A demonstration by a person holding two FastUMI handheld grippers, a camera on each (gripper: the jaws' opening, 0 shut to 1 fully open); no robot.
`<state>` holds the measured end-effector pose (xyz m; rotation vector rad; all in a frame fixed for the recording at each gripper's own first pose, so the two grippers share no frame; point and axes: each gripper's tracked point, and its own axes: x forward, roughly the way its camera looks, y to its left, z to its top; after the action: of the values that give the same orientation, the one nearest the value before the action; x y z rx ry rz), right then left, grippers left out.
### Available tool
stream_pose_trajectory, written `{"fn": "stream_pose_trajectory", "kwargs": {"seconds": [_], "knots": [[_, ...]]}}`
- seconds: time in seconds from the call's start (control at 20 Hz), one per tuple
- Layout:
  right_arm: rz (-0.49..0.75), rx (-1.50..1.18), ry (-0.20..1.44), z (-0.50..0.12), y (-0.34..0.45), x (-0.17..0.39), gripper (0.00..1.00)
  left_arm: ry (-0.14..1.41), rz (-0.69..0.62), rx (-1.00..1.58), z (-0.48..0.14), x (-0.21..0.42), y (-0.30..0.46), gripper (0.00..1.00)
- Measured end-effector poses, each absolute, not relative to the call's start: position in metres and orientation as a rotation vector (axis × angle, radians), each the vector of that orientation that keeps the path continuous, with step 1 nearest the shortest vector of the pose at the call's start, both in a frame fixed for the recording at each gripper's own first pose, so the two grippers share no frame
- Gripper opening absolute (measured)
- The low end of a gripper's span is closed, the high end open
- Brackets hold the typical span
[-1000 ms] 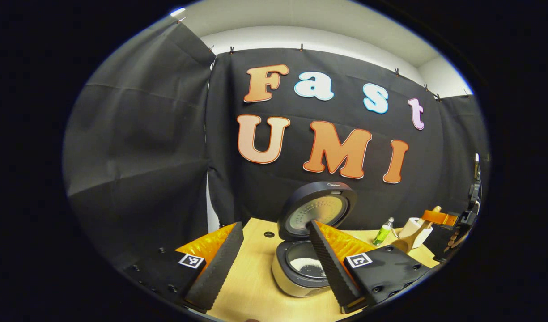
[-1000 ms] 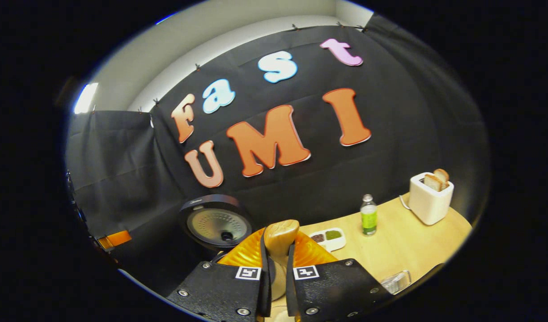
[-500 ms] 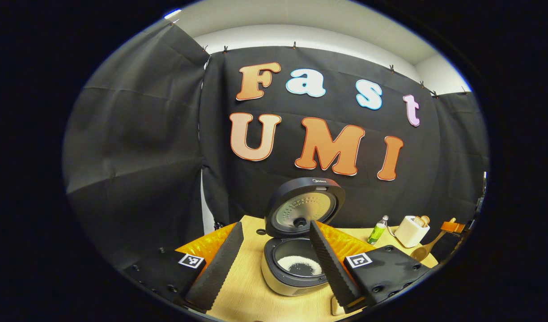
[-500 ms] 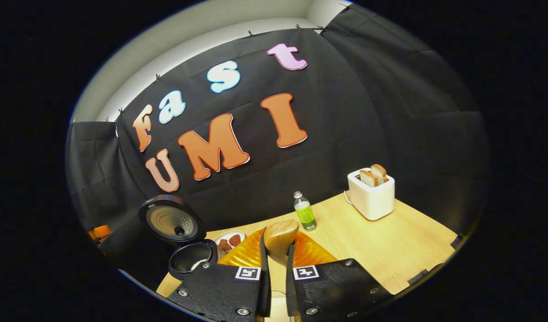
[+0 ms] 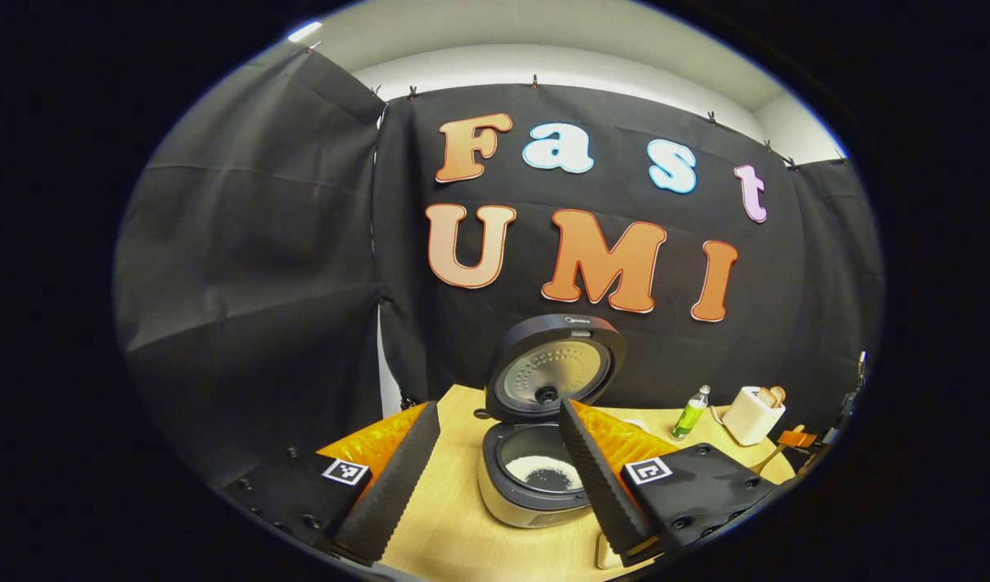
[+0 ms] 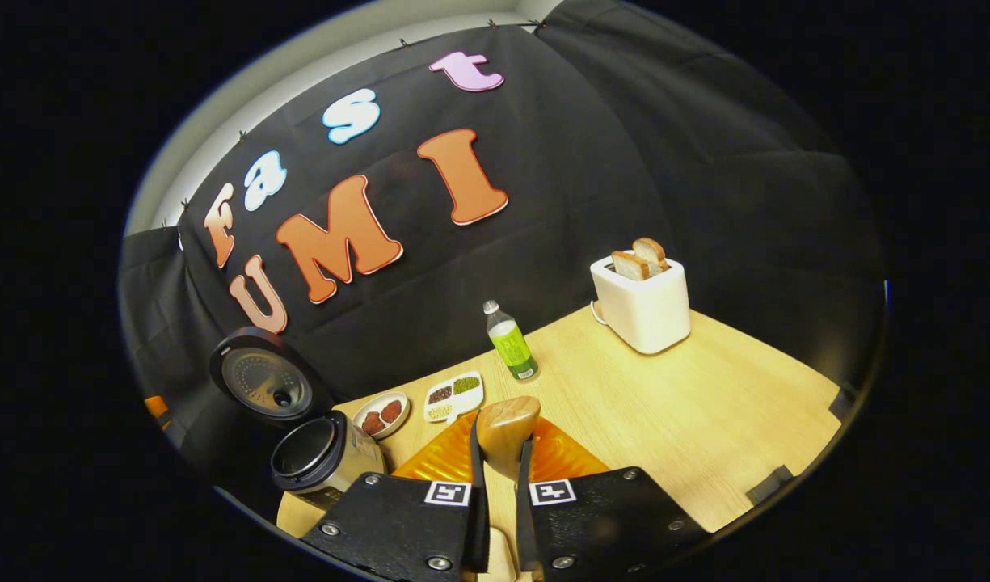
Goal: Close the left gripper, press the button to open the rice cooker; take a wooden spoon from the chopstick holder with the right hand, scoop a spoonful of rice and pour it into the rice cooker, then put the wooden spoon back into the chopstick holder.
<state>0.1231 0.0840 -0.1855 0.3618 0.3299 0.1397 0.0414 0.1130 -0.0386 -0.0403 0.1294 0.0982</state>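
Spoon pinched, rice in the pot, holder out of sight

Right gripper (image 6: pixel 495 469) clamps the wooden spoon (image 6: pixel 506 427) above the table (image 6: pixel 705 420); left gripper (image 5: pixel 495 477) sits spread before the open rice cooker (image 5: pixel 539 453), which holds rice (image 5: pixel 541 470). I reckon a loose pinch could let the spoon twist and miss the chopstick holder.

Pale wood-grain table (image 6: pixel 705 404). Rice cooker (image 5: pixel 535 493): cream body, black rim & lid, silver dotted lid lining, white rice (image 5: pixel 541 470) inside. Light-brown wooden spoon (image 6: pixel 504 428). White toaster (image 6: pixel 642 301) w/ tan bread. Green bottle (image 6: pixel 511 343), white cap. White tray (image 6: pixel 454 395) w/ green & brown fillings.
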Motion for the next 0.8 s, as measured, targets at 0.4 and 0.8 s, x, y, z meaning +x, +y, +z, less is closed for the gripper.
{"fn": "stream_pose_trajectory", "kwargs": {"seconds": [0.4, 0.8], "knots": [[0.131, 0.430, 0.409, -0.231, 0.077, 0.136, 0.13, 0.140, 0.118, 0.017, -0.037, 0.034, 0.114, 0.99], [-0.003, 0.302, 0.385, -0.220, 0.016, 0.137, 0.66, 0.138, 0.087, -0.007, -0.038, 0.046, 0.103, 0.99]]}}
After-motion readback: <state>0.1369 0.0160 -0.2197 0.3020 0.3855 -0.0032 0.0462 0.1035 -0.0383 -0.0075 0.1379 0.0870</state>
